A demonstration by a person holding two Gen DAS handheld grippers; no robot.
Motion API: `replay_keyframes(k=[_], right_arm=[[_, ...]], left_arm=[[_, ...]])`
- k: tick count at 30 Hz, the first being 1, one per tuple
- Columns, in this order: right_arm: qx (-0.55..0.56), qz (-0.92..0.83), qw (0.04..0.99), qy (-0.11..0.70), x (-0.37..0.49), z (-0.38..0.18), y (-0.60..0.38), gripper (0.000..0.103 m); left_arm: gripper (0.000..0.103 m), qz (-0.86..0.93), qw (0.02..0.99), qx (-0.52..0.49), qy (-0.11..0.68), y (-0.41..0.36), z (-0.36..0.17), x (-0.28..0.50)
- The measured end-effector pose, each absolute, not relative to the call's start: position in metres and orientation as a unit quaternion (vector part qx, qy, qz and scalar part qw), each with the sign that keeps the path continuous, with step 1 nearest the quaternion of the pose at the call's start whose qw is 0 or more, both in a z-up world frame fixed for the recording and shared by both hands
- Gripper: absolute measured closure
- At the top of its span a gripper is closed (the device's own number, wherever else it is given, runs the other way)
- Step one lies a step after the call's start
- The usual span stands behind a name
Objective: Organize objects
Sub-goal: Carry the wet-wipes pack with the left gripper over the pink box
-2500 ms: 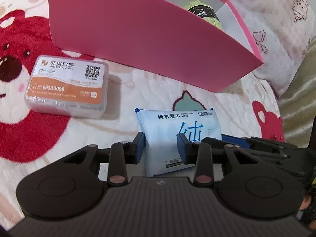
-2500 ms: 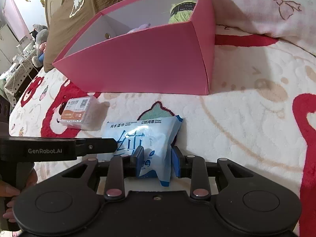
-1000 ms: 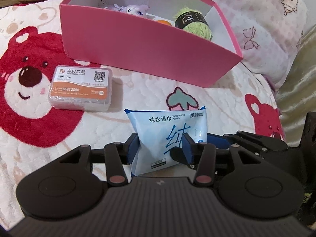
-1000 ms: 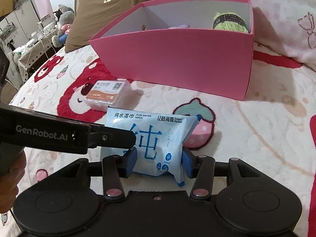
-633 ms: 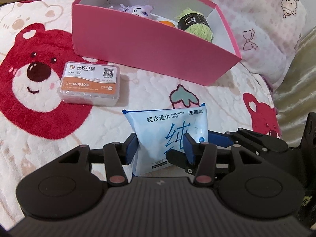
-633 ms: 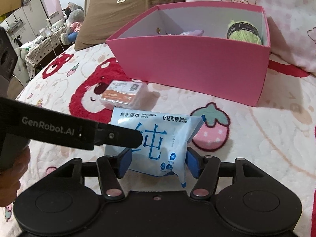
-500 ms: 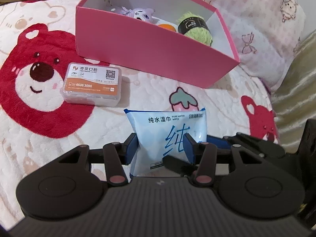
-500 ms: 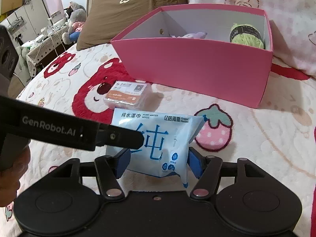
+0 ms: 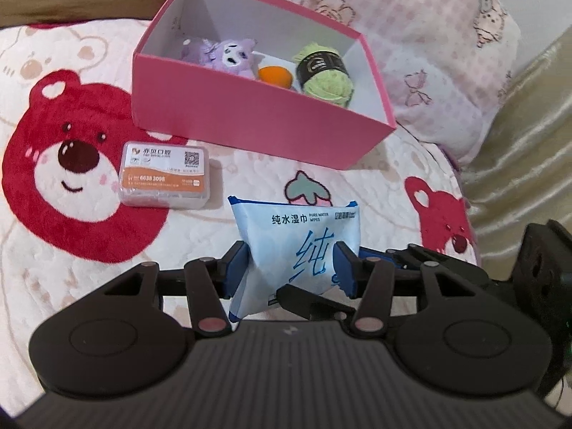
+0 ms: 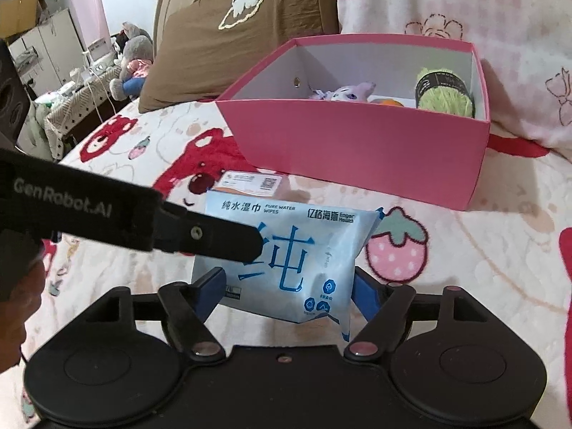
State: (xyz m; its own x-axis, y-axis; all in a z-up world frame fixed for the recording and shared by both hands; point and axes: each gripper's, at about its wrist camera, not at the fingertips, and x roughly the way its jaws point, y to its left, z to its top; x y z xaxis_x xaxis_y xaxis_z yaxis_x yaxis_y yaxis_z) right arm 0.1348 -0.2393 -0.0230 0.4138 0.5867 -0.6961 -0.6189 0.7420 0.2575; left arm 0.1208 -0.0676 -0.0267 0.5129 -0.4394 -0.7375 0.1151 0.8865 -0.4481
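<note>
- My left gripper [image 9: 291, 268], tilted down, pinches the soft crinkly wipes pack [image 9: 298, 246] above the fleecy blanket [image 9: 89, 250].
- My right gripper [image 10: 287, 286] is opening around it, pads apart.
- The stiff pink box [image 9: 250, 121] sits at twelve o'clock.

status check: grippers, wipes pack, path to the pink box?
Left gripper clamped on wipes pack. Right gripper jaws opening, pack between them. Path to pink box clear.

Count on the blanket [image 9: 89, 250]: one pink box [image 9: 250, 121], one floss case [image 9: 166, 178], one wet-wipes pack [image 9: 296, 246]. Inside the box: one purple plush toy [image 9: 228, 55], one orange ball [image 9: 275, 75], one green yarn skein [image 9: 325, 71]. Two grippers present.
</note>
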Motion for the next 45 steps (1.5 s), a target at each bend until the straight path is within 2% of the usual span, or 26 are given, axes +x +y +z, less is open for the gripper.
replay_keyframes(k=[12,18,28,35,45], right_arm=[[0.007,0.366,0.839,0.402,0.135,0.012,-0.247,0.023],[-0.009,0.362,0.854,0.373,0.132,0.036,-0.248,0.033],[-0.024,0.366,0.872,0.325,0.131,0.076,-0.248,0.047],[-0.021,0.357,0.884,0.302,0.144,0.092,-0.245,0.048],[-0.035,0.355,0.901,0.246,0.161,0.120,-0.236,0.048]], left_arm=[[0.056,-0.207,0.839,-0.143,0.482,-0.063,0.015,0.130],[0.057,-0.211,0.839,-0.155,0.477,-0.056,0.030,0.135],[0.057,-0.212,0.871,-0.133,0.422,-0.051,0.074,0.136],[0.057,-0.211,0.891,-0.144,0.376,-0.050,0.096,0.145],[0.057,-0.180,0.923,-0.088,0.329,-0.064,0.110,0.166]])
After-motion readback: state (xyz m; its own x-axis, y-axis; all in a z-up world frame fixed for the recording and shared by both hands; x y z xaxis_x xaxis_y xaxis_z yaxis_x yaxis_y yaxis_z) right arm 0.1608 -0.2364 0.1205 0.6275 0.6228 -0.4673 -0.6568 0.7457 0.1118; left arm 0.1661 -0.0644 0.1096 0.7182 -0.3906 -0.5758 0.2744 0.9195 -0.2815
